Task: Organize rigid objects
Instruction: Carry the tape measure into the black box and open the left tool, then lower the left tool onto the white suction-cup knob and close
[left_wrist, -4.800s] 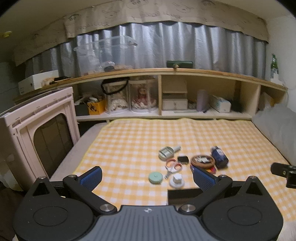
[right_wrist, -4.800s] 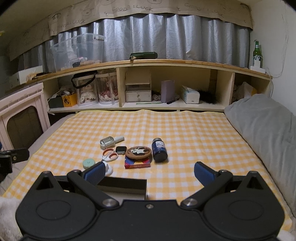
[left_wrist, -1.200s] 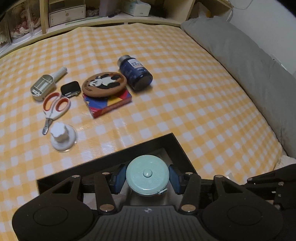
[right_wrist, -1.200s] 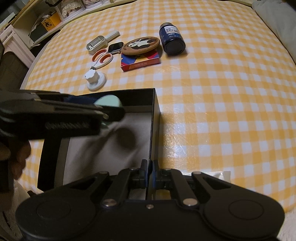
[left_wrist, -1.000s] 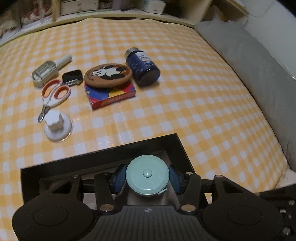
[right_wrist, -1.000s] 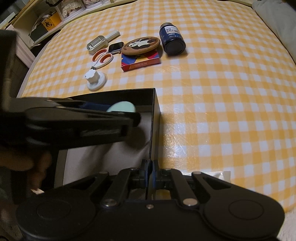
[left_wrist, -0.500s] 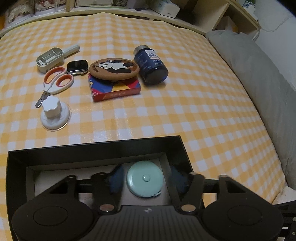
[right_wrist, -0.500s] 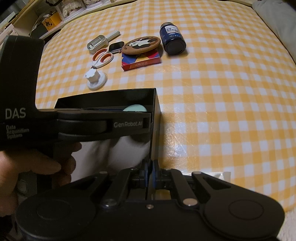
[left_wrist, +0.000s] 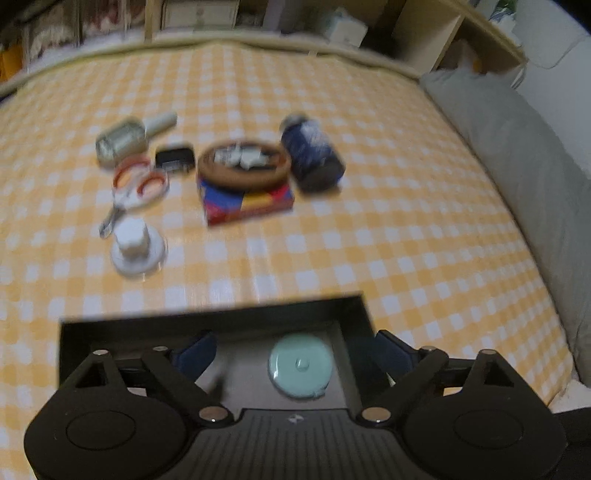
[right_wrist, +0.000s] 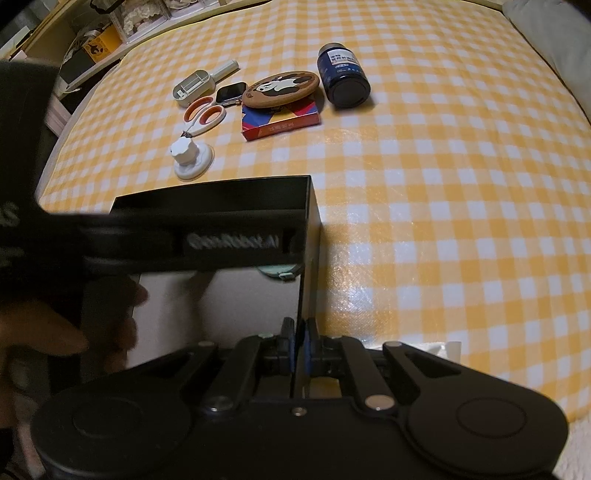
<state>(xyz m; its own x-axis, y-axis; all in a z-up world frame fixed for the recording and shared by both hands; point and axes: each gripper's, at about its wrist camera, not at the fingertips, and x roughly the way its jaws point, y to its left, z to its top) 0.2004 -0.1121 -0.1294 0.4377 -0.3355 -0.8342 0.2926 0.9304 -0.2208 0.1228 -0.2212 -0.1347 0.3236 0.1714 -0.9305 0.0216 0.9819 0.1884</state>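
Left hand-held gripper (left_wrist: 295, 354) jaws opening, tape measure (left_wrist: 300, 365) lying loose between them inside box (left_wrist: 207, 317); right hand-held gripper (right_wrist: 300, 350) pinched tight on the box wall.

Right hand-held gripper (right_wrist: 300, 350) pinches the black box's (right_wrist: 312, 221) right wall; scissors (right_wrist: 204, 116) lie beyond

- Your checked cloth (right_wrist: 443, 184) looks glossy, wipe-clean, with glare patches.
- The black box (right_wrist: 221, 201) reads as matt card with a pale paper-like floor.
- The round mint tape measure (left_wrist: 300, 365) is smooth plastic.
- Your left hand-held gripper (left_wrist: 291, 354) is matt black plastic with shiny metal pins.
- The dark blue bottle (right_wrist: 344, 75) shines, its label paper.
- The panda coaster (right_wrist: 282, 88) looks cork-like.
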